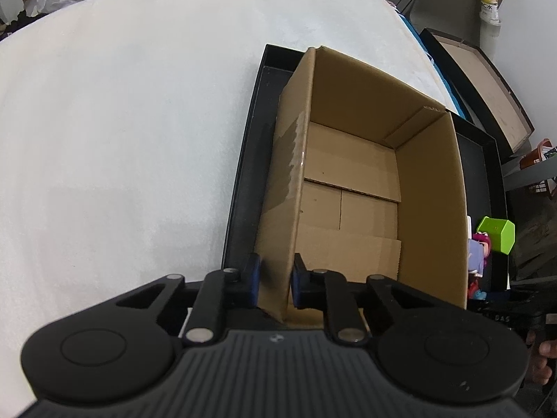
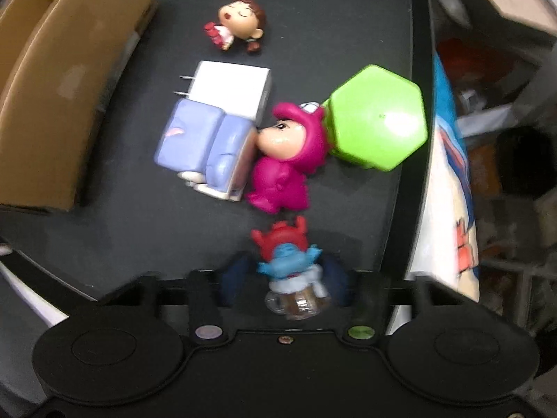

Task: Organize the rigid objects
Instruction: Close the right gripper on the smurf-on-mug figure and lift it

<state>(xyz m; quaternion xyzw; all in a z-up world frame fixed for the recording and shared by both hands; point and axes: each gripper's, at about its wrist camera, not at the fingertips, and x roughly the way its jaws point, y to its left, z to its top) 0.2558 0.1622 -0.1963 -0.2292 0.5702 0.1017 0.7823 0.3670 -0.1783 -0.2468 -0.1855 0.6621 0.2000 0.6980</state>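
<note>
An open cardboard box point(image 1: 348, 188) stands empty inside a shallow black tray point(image 1: 243, 160) on a white surface point(image 1: 122, 122). The left gripper point(image 1: 275, 278) pinches the box's near left wall between its blue pads. On the tray floor beside the box lie a brown-haired figurine point(image 2: 240, 17), a white plug adapter point(image 2: 229, 87), a lavender toy point(image 2: 202, 146), a magenta figurine point(image 2: 285, 160) and a green hexagonal box point(image 2: 376, 118). The right gripper point(image 2: 285, 278) is closed on a red-and-blue figurine point(image 2: 285, 247) at the tray's near edge.
</note>
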